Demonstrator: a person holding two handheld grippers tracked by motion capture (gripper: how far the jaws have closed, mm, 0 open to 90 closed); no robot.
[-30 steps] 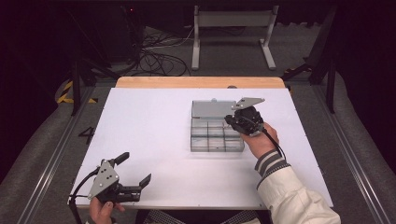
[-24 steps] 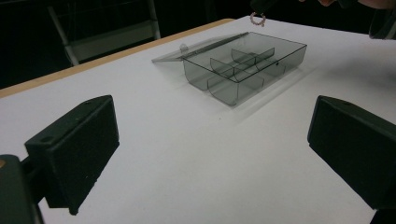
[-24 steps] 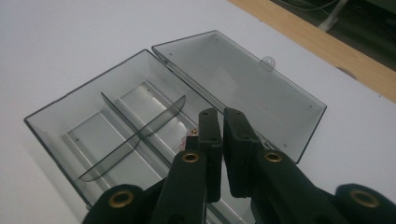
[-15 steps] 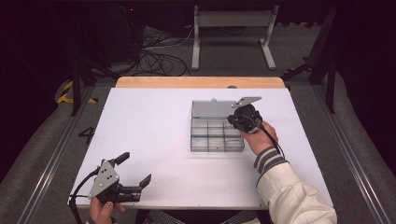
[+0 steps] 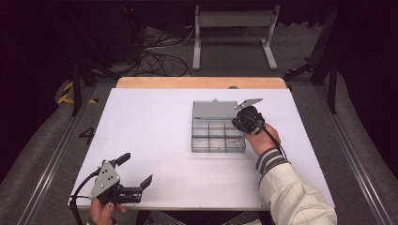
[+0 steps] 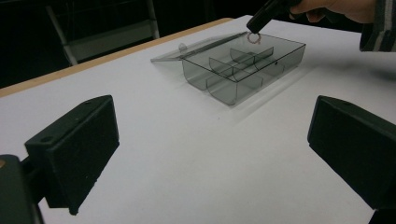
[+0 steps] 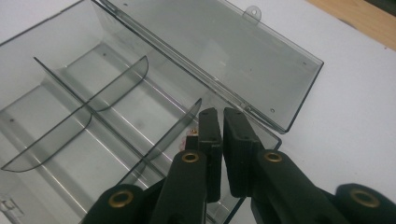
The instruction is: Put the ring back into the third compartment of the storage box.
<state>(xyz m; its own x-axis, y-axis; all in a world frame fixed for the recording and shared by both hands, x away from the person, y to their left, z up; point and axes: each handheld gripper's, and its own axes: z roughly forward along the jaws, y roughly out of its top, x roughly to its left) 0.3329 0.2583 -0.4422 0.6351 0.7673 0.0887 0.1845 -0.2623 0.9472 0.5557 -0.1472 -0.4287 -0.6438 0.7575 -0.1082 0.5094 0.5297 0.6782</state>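
Two grippers in play. My right gripper (image 5: 240, 123) has dropped a bit lower over the clear box (image 5: 218, 134) since a second ago; jaws are pinched together on a small ring (image 6: 253, 38), so I judge a drop into a compartment is close. Left gripper (image 5: 137, 173) sits unmoved at the table's (image 5: 155, 117) 7 o'clock corner, jaws wide apart, nothing between them. Box sits right of table centre, lid (image 5: 213, 109) flopped open toward 12 o'clock. Left gripper view gives the ring dangling at the right gripper's tip above the far corner compartment; right gripper view hides most of it behind the closed jaws, just a pinkish bit (image 7: 192, 134) peeking, but it gives the empty dividers (image 7: 119, 84) up close.
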